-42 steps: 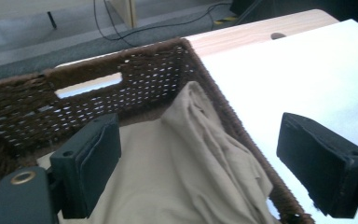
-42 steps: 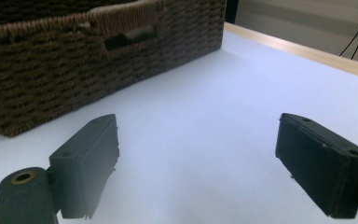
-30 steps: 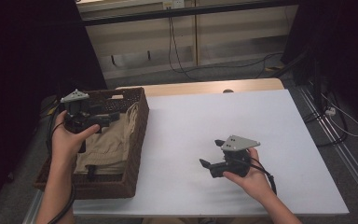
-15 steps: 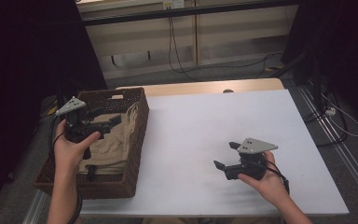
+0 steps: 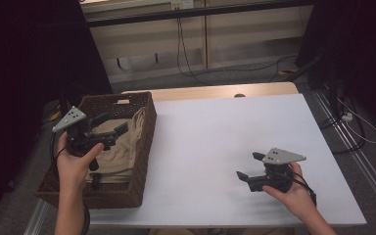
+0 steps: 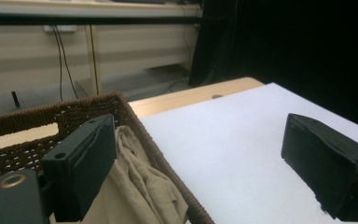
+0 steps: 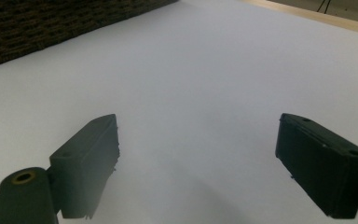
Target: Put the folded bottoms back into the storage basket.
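While the beige cloth [image 5: 120, 142] lies bunched inside the wicker basket [image 5: 144, 129], left gripper [image 5: 111, 126] is held above it, jaws wide apart and empty, right gripper [image 5: 249, 165] is poised over the white table [image 5: 215, 132], jaws spread, nothing gripped.

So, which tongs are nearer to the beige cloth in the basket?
Left. The left tongs hover directly above the beige cloth inside the wicker basket; the right tongs are far across the white table, apart from it.
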